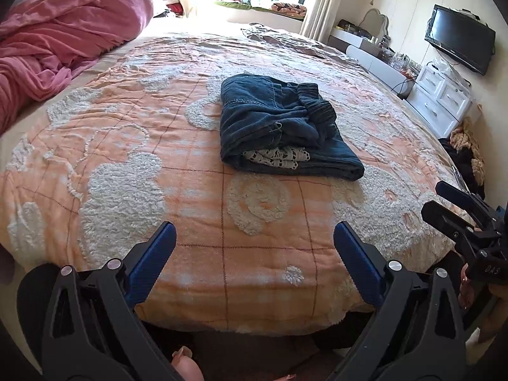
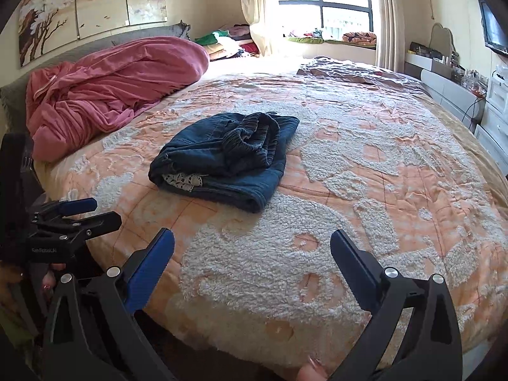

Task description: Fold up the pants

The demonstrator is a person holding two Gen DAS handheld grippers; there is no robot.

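Dark blue pants [image 1: 279, 127] lie folded in a compact bundle on the middle of the bed, with a strip of white lace showing at the near edge; they also show in the right wrist view [image 2: 228, 158]. My left gripper [image 1: 254, 231] is open and empty, held over the near edge of the bed, well short of the pants. My right gripper [image 2: 252, 238] is open and empty, also at the near edge. Each gripper shows in the other's view, the right one [image 1: 444, 203] and the left one [image 2: 95, 212].
The bed carries an orange and white tufted blanket [image 1: 158, 158]. A bunched pink duvet [image 1: 63, 38] lies at the far left of the bed. A white dresser [image 1: 441, 98] and wall TV [image 1: 460, 38] stand to the right. A window [image 2: 324, 3] is beyond the bed.
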